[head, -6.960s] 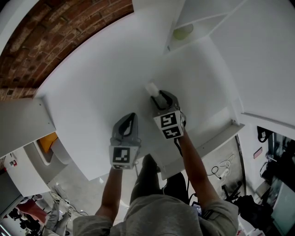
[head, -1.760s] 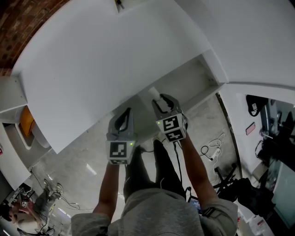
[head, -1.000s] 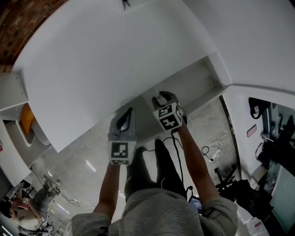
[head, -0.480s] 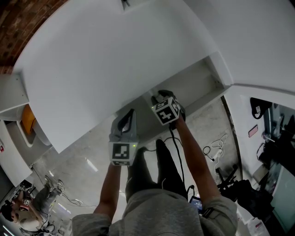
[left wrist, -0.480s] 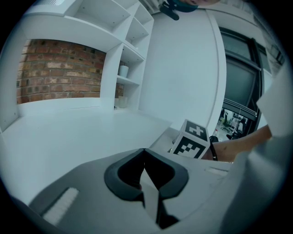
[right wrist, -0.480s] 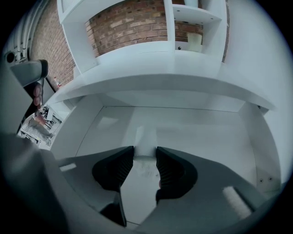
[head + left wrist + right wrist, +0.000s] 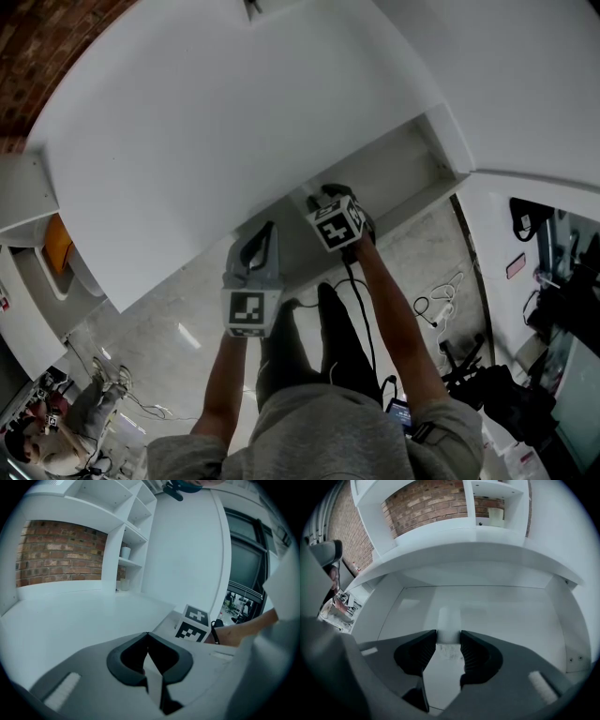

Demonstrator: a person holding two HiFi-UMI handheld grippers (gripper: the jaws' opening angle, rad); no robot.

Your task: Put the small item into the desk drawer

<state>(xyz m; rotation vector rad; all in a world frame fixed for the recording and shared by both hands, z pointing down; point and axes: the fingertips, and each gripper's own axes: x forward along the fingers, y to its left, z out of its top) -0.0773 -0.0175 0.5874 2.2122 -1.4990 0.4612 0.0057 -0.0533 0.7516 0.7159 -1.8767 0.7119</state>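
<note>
**Small item in right fingers, over open drawer**

Two grippers in view, one small item, one drawer; right gripper (image 7: 323, 195) points steeply down into the open desk drawer (image 7: 501, 616), which sticks out from under the near edge of the white bench (image 7: 234, 112); the small item (image 7: 449, 620), a pale white piece, sits between the two right fingers (image 7: 425, 651) at their tips, touching both pads, its far end reaching toward the drawer floor; whether it touches the floor I cannot tell; these fingers have just been easing apart a little, with the item between them and not dropped; in the head view the item (image 7: 305, 199) shows just left of the right gripper.

Left gripper (image 7: 265, 230) sits near the bench edge, just left of the right one; its two fingers (image 7: 131, 660) meet at the tips with nothing between them; from its view the right gripper's marker cube (image 7: 193, 624) is to the right.

Far side: white shelves (image 7: 129, 536) against a brick wall (image 7: 56, 552); one pale cup (image 7: 125, 551) on a shelf.
</note>
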